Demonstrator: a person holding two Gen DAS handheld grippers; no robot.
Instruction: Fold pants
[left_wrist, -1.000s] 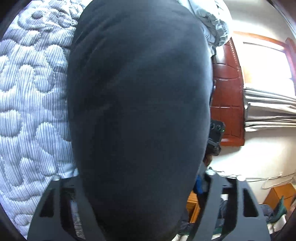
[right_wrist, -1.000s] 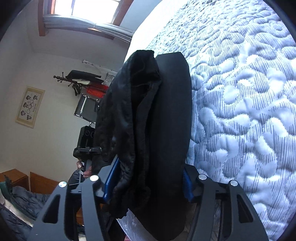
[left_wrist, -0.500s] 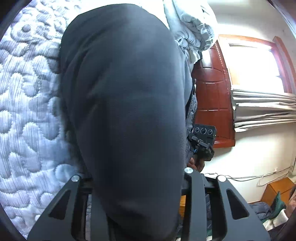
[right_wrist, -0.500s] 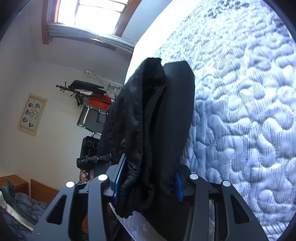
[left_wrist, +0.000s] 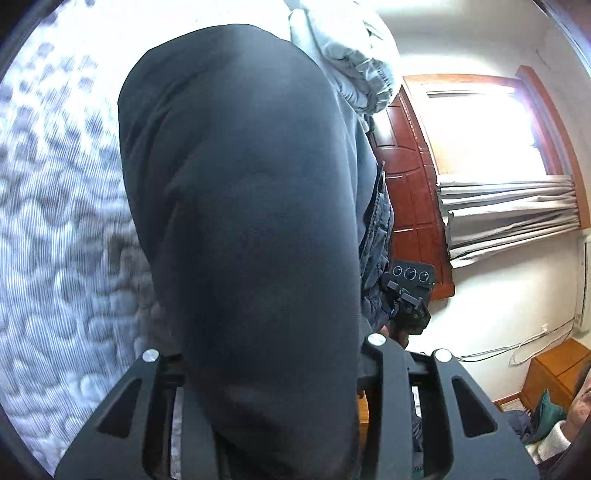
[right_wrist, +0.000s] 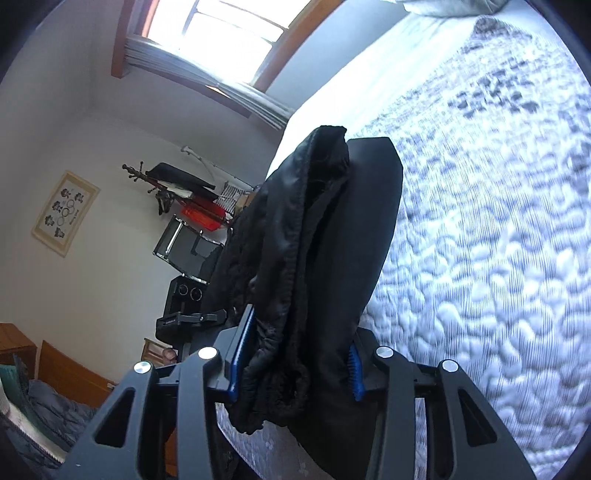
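Observation:
The dark pants (left_wrist: 251, 221) fill the middle of the left wrist view and run back between my left gripper's (left_wrist: 273, 369) fingers, which are shut on the smooth cloth; the pads are hidden under it. In the right wrist view my right gripper (right_wrist: 295, 369) is shut on the bunched black end of the pants (right_wrist: 325, 240), with the blue pads (right_wrist: 240, 354) pressing on both sides. The cloth hangs lifted over the quilted bed (right_wrist: 498, 258). Each gripper shows small in the other's view: the right gripper (left_wrist: 410, 295) and the left gripper (right_wrist: 184, 306).
The white-grey quilt (left_wrist: 55, 221) spreads under the pants. A heap of grey bedding (left_wrist: 351, 55) lies at the bed's far end. A wooden door (left_wrist: 410, 184), a curtained window (left_wrist: 509, 221) and a coat rack (right_wrist: 173, 184) stand off the bed.
Both grippers' jaws have narrowed onto the pants. Both have risen, and the cloth has come up off the quilt with them.

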